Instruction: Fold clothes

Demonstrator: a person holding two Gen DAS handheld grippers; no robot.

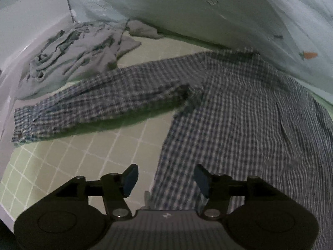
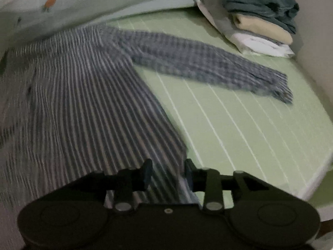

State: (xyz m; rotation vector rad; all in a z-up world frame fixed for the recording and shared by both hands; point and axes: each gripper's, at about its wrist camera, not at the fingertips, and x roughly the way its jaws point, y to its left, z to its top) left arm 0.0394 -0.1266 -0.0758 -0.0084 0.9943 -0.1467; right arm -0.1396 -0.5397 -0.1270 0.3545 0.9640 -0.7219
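Green sheeting with a white grid [image 1: 62,166] covers the bed I'm working over. At the far left, in the left wrist view, a crumpled grey garment [image 1: 72,56] lies in a heap, and beyond it a smaller grey bundle [image 1: 143,29] sits against the pale drape [image 1: 208,16] along the far side. Just near of the heap, the checked shirt [image 1: 239,114] lies spread flat, one sleeve [image 1: 93,102] stretched out to the left. My left gripper [image 1: 165,179] hovers at the shirt's near left hem, its jaws wide apart and holding nothing; the hem edge runs between them, though I can't tell whether the pads touch cloth.

In the right wrist view the shirt body fills the left half, and its other sleeve [image 2: 208,62] reaches out to the right across the sheet. My right gripper [image 2: 167,175] sits at the near right hem corner, jaws parted with striped cloth between them; motion blur keeps me from telling whether they grip it. At the far right stands a stack of folded clothes [image 2: 260,23].
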